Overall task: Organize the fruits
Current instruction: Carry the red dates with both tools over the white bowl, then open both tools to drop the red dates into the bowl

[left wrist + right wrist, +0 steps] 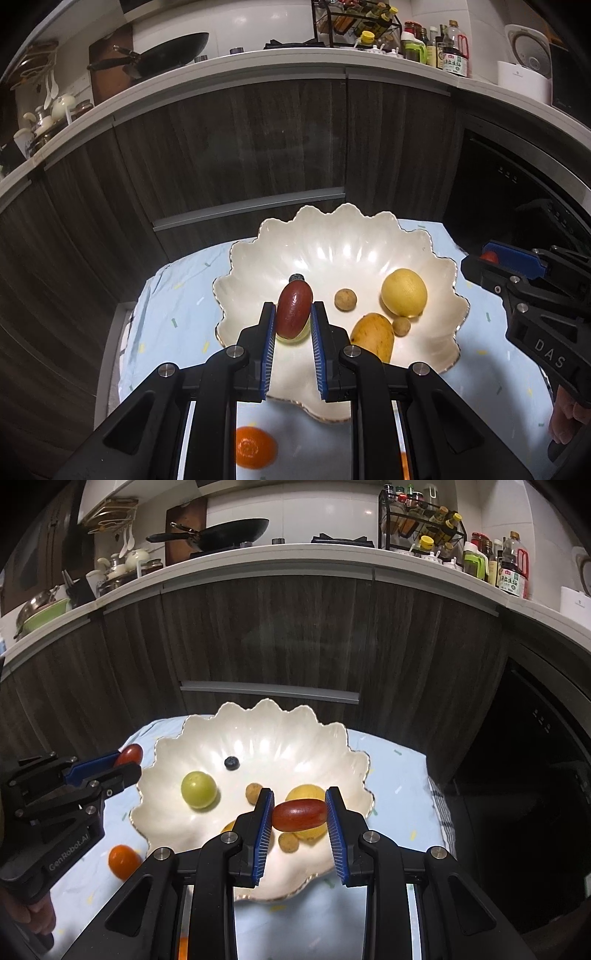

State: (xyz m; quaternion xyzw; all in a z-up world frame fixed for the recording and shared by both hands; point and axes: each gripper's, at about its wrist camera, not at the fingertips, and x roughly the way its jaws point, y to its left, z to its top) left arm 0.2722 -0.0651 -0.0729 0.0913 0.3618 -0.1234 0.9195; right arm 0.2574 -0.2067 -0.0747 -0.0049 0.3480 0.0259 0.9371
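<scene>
A white scalloped bowl (332, 251) (258, 731) stands on the light blue cloth. My left gripper (293, 306) (129, 762) is shut on a dark red oblong fruit (293, 310) (129, 754), held upright over the bowl's left side. My right gripper (300, 797) (484, 260) is shut on a second red oblong fruit (299, 814) (489, 256), held crosswise over the bowl's right side. In the bowl lie a yellow round fruit (404, 291), a mango (373, 336), a green round fruit (198, 789), a blueberry (232, 763) and two small brown fruits (345, 300) (401, 326).
An orange (256, 446) (123, 860) lies on the cloth (177, 295) near the bowl's front left. Dark cabinet fronts (240, 147) rise just behind the table. The counter above holds a wok (221, 533), bottles and a spice rack. A person's hand (565, 421) grips the right handle.
</scene>
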